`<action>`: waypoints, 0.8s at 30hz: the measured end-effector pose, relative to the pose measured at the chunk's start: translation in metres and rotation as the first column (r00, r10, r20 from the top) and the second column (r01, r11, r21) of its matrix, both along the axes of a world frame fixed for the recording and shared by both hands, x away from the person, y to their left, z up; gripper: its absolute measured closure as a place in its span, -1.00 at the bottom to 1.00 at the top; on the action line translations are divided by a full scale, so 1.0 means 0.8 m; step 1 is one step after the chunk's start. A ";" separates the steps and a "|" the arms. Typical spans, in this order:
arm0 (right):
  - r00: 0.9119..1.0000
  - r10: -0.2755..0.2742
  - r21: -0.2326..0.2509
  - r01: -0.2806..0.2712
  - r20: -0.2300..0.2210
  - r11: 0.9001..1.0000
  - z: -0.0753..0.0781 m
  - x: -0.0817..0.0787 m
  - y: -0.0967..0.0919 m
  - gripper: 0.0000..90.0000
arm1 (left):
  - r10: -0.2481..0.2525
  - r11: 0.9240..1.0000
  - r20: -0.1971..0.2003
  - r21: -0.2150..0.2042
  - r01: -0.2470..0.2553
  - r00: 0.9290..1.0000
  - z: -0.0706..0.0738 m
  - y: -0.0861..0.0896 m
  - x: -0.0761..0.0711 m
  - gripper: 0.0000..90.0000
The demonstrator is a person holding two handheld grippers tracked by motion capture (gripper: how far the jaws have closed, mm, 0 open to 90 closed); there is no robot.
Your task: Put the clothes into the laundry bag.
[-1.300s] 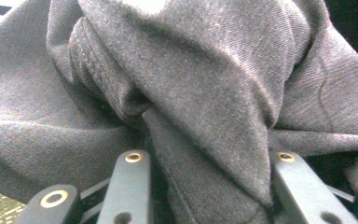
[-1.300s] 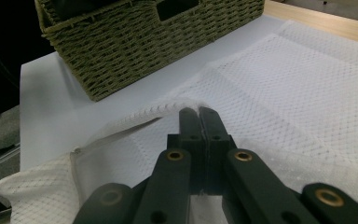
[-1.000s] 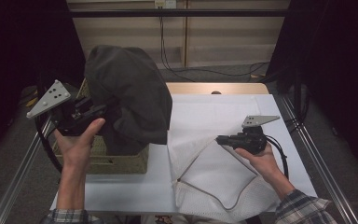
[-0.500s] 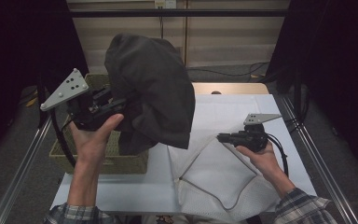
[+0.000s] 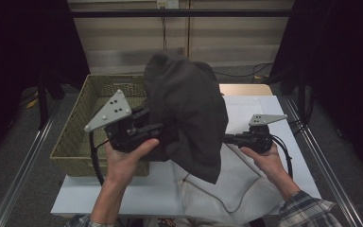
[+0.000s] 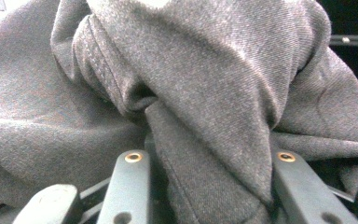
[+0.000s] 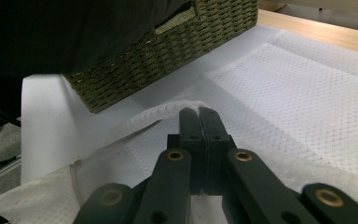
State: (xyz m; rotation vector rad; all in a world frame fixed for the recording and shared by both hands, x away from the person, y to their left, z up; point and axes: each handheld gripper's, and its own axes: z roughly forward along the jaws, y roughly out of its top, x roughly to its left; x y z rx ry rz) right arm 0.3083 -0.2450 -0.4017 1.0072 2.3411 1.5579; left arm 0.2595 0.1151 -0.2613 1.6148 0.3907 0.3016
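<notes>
While my left gripper [image 5: 158,135] clamps the limp, light grey garment [image 5: 186,106] beside the basket [image 5: 78,123], my right gripper [image 7: 199,114] pinches white mesh bag [image 7: 279,88] edge.

Your white table [image 5: 274,106] carries a woven basket [image 5: 82,123] at left and a white mesh bag [image 5: 246,189] near right.

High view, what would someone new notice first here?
The big dark grey cloth bunched in the left gripper and held up mid-frame, hanging over the edge of the woven basket at the left. To the right, the right gripper has its fingers pinched shut on the edge of a white mesh bag spread on the table.
</notes>
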 end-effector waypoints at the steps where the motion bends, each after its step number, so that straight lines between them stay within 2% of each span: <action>1: 1.000 0.000 0.002 0.000 -0.002 1.000 0.000 0.000 0.000 1.00 | -0.004 1.000 -0.007 0.013 0.004 1.000 -0.003 -0.005 -0.001 0.44; 4: 1.000 0.001 0.006 -0.001 0.000 1.000 0.001 0.001 -0.002 1.00 | -0.021 0.999 -0.013 0.041 0.022 1.000 -0.014 -0.018 0.000 0.44; 9: 1.000 -0.001 0.018 0.001 0.006 1.000 0.004 0.002 -0.004 1.00 | -0.040 0.997 -0.065 0.065 0.044 0.997 -0.049 -0.035 0.001 0.44; 11: 1.000 -0.001 0.018 0.000 0.006 1.000 0.005 0.001 -0.004 1.00 | -0.035 0.993 -0.095 0.106 0.045 0.995 -0.065 -0.043 0.004 0.43; 13: 1.000 -0.005 0.016 0.004 0.004 1.000 0.005 0.001 -0.005 1.00 | -0.037 0.988 -0.104 0.146 0.052 0.994 -0.078 -0.051 0.006 0.43; 15: 1.000 -0.007 0.012 0.007 0.000 1.000 0.003 0.002 -0.005 1.00 | -0.041 0.984 -0.119 0.167 0.061 0.992 -0.091 -0.056 0.007 0.43; 19: 1.000 -0.014 0.013 0.014 -0.011 1.000 0.001 0.004 -0.004 1.00 | -0.056 0.976 -0.129 0.203 0.082 0.990 -0.104 -0.068 0.004 0.43; 22: 1.000 -0.012 0.011 0.012 -0.016 1.000 -0.001 0.005 -0.003 1.00 | -0.078 0.969 -0.124 0.224 0.104 0.989 -0.105 -0.080 -0.002 0.43; 24: 1.000 -0.012 0.022 0.012 -0.019 1.000 -0.001 0.005 -0.003 1.00 | -0.092 0.968 -0.124 0.222 0.118 0.988 -0.106 -0.088 -0.005 0.43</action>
